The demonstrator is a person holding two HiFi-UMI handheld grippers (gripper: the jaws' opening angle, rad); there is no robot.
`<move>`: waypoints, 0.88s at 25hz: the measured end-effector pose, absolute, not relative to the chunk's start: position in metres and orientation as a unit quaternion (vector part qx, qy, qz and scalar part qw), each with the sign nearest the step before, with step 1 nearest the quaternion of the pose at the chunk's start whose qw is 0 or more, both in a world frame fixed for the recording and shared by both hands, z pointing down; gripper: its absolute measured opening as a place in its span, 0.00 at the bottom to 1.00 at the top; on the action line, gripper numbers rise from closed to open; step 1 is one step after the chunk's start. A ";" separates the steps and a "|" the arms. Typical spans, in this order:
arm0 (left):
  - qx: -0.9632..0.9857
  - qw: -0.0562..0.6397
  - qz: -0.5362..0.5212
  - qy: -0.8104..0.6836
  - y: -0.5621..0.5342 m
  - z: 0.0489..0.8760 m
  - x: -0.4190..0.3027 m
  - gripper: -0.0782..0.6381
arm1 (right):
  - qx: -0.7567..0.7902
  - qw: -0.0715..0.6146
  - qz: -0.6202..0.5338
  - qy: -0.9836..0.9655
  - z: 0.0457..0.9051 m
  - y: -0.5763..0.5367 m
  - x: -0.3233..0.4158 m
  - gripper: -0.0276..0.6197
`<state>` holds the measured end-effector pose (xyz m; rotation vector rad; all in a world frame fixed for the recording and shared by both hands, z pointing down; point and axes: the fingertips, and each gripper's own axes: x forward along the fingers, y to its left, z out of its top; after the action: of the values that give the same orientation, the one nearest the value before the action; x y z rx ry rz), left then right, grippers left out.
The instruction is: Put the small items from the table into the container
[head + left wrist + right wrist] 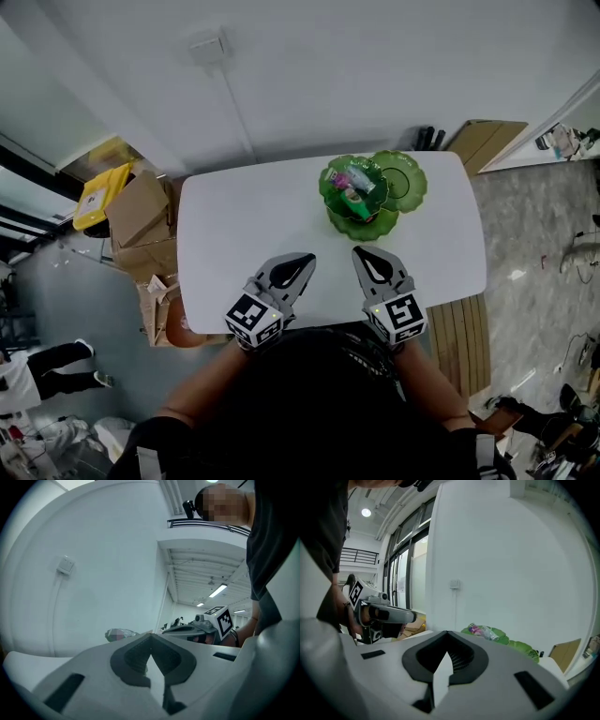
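With your left gripper (305, 261) and right gripper (364, 255) both clenched on nothing near the table's (244, 225) front edge, and the small items (354, 183) heaped in the green dish (412, 178) at the far side, a careless forward sweep could knock that pile out.

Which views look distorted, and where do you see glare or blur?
Head view: mild wide-angle bend, even soft light on the table, no hard shadows. Left gripper view: strong fisheye, dark corners, a mosaic patch at top, bright ceiling lights. Right gripper view: same fisheye, dark rim, one lamp glaring at top left.
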<state>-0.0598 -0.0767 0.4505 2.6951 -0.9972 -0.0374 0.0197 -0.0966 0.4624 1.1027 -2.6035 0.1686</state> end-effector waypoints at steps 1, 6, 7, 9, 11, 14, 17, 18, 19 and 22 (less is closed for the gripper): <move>0.930 0.131 -0.016 -0.342 -0.076 0.448 -0.059 0.12 | 0.382 0.153 0.061 -0.909 0.462 -0.093 0.021 0.07; 0.933 0.114 -0.021 -0.340 -0.075 0.439 -0.058 0.12 | 0.389 0.141 0.052 -0.909 0.446 -0.089 0.030 0.07; 0.933 0.114 -0.022 -0.339 -0.074 0.439 -0.057 0.12 | 0.392 0.140 0.051 -0.908 0.443 -0.087 0.034 0.07; 0.934 0.116 -0.029 -0.338 -0.071 0.438 -0.052 0.12 | 0.398 0.140 0.044 -0.905 0.436 -0.084 0.045 0.07; 0.933 0.115 -0.034 -0.340 -0.068 0.438 -0.047 0.12 | 0.399 0.143 0.032 -0.905 0.430 -0.081 0.054 0.07; 0.930 0.121 -0.036 -0.346 -0.057 0.441 -0.035 0.12 | 0.397 0.149 0.026 -0.905 0.428 -0.072 0.069 0.07; 0.925 0.119 -0.035 -0.358 -0.047 0.436 -0.017 0.12 | 0.386 0.150 0.024 -0.910 0.426 -0.066 0.086 0.07; 0.924 0.115 -0.034 -0.363 -0.044 0.433 -0.010 0.12 | 0.381 0.148 0.023 -0.913 0.424 -0.064 0.092 0.07; 0.923 0.112 -0.033 -0.366 -0.040 0.430 -0.001 0.12 | 0.375 0.145 0.023 -0.915 0.422 -0.061 0.099 0.07; 0.917 0.119 -0.036 -0.379 -0.025 0.427 0.027 0.12 | 0.362 0.135 0.031 -0.922 0.421 -0.044 0.121 0.07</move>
<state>0.0272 -0.0252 0.4270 2.6800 -1.1091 -0.1050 0.1206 -0.0440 0.4211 1.0479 -2.6705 0.0908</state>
